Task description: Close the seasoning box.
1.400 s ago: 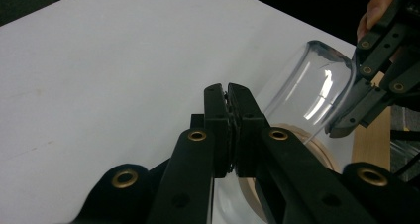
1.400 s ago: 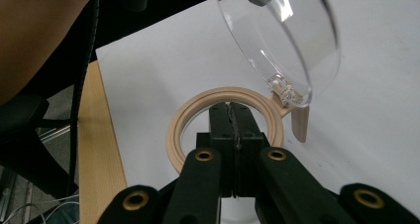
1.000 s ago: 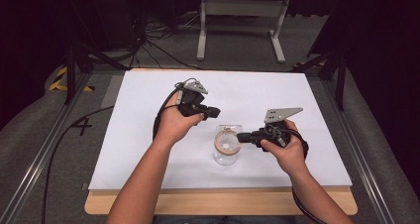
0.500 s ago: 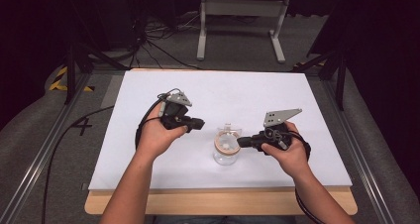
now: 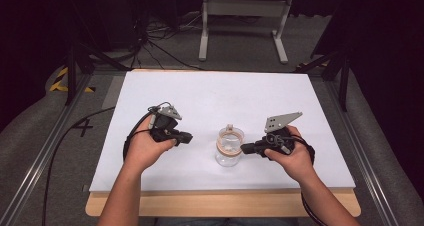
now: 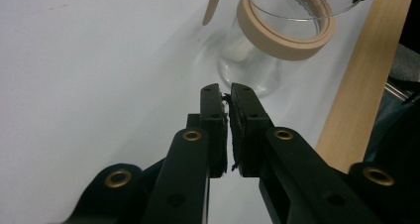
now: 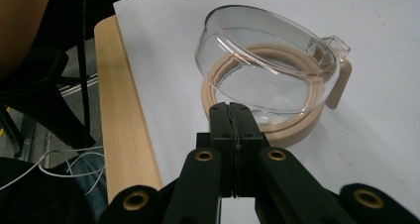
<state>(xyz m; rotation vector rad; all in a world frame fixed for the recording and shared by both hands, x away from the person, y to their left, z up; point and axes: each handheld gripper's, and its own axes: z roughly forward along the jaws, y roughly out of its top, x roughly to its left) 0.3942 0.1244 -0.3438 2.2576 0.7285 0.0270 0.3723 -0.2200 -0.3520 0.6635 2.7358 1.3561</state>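
Note:
A clear glass jar (image 5: pixel 230 147) stands near the middle of the white table (image 5: pixel 215 96), with a beige seal ring (image 7: pixel 297 131) around its neck and a tilted glass lid (image 7: pixel 267 60) on top. To its left my left gripper (image 5: pixel 189 136) is shut and holds nothing, and its tips (image 6: pixel 228 92) point at the jar's base (image 6: pixel 250 68) a short way off. On the jar's right side my right gripper (image 5: pixel 244 148) is shut too. Its tips (image 7: pixel 231 110) sit right at the beige ring, just under the lid's near edge, with nothing between them.
The table's wooden front edge (image 5: pixel 225 201) runs just behind both hands. Cables lie on the floor to the left (image 5: pixel 65 136), and a metal stand (image 5: pixel 240 16) rises beyond the far edge. Open white surface surrounds the jar.
My left gripper has drawn away from the jar, leftward and toward the table's near side. The right gripper and the jar have stayed put.

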